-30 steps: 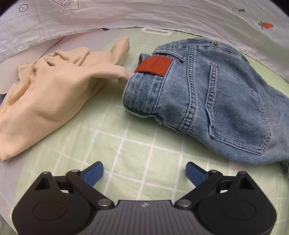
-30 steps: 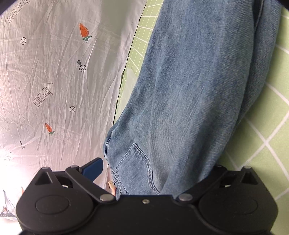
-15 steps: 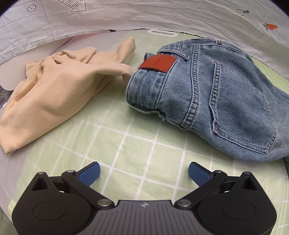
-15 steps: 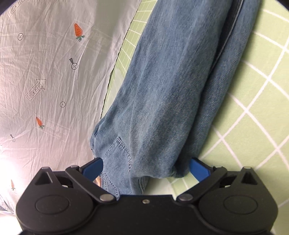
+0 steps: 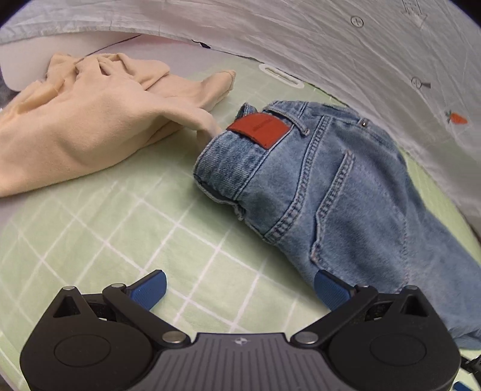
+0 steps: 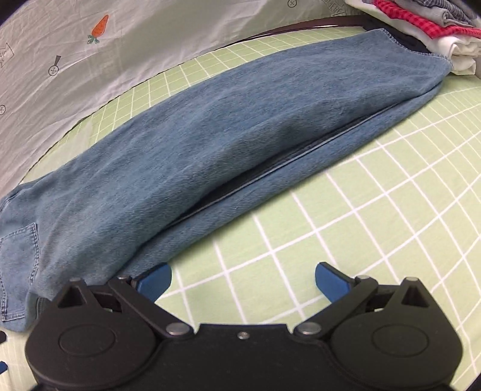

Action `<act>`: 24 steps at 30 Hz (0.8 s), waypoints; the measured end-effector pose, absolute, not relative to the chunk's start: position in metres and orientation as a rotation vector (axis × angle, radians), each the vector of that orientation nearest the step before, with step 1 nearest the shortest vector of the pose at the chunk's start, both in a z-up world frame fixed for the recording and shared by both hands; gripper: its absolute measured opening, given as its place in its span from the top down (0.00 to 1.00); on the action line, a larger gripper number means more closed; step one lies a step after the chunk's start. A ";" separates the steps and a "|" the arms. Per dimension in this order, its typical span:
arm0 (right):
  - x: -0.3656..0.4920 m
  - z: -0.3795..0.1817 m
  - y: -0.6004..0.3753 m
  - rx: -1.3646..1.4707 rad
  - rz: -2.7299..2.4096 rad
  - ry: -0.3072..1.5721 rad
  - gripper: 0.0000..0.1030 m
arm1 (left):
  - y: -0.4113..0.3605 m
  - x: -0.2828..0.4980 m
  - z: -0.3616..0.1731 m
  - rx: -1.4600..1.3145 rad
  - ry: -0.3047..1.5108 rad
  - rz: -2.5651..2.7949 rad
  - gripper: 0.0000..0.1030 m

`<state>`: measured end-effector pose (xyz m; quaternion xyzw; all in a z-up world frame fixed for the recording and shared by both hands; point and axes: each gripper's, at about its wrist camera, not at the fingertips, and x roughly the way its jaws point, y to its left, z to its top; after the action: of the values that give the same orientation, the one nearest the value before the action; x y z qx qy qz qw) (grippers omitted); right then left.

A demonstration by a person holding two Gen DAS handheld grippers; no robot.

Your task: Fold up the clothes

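Jeans (image 5: pixel 345 192): light blue denim, folded lengthwise, one leg on the other, lying on the green checked mat (image 5: pixel 126 228). Waistband end in left wrist view, back pocket and red-brown patch (image 5: pixel 260 130) uppermost; patch lettering too small to read. Legs run out of that view at lower right. In right wrist view the legs (image 6: pixel 240 144) stretch diagonally across the mat, a dark seam gap between the layers; hem end lies against the stack at upper right, waist end cut off at left edge.

Beige garment (image 5: pixel 90 120): crumpled, unfolded, just beside the waistband, one sleeve tip touching it; left part cut off by the frame. Type hard to tell.

Stack (image 6: pixel 421 27): folded clothes, red check and white visible, mostly out of view at top right corner.

Sheet (image 5: pixel 330 45): white, wrinkled, printed with carrots and arrows, bordering the mat's far edge.

Left gripper (image 5: pixel 240 288): jaws wide apart, empty, above the mat; right pad near the jeans' edge.

Right gripper (image 6: pixel 243 278): jaws wide apart, empty; left pad just beside the lower leg.
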<state>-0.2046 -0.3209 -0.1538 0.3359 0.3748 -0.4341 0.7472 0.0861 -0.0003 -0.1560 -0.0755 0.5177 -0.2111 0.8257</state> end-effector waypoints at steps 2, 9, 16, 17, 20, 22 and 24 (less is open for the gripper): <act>-0.206 -0.156 -0.330 0.706 -0.976 0.843 0.00 | -0.002 0.087 -0.152 -0.232 1.074 -0.460 0.00; -0.213 -0.160 -0.359 0.639 -1.034 0.899 0.00 | -0.026 0.102 -0.158 -0.244 1.047 -0.392 0.00; -0.224 -0.161 -0.374 0.596 -1.017 0.911 0.00 | -0.048 0.111 -0.165 -0.210 0.978 -0.283 0.00; -0.225 -0.161 -0.377 0.596 -1.018 0.910 0.00 | -0.050 0.113 -0.165 -0.212 0.972 -0.268 0.00; -0.227 -0.161 -0.385 0.603 -1.035 0.904 0.00 | -0.055 0.118 -0.164 -0.245 0.966 -0.229 0.05; -0.227 -0.162 -0.387 0.600 -1.040 0.898 0.00 | -0.058 0.122 -0.162 -0.211 0.963 -0.209 0.27; -0.228 -0.162 -0.387 0.596 -1.044 0.889 0.00 | -0.057 0.127 -0.159 -0.199 0.982 -0.249 0.45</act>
<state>-0.2276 -0.3870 -0.1623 0.2712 0.4040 -0.4748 0.7333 0.1267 -0.0571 -0.1593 -0.0950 0.4693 -0.1192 0.8698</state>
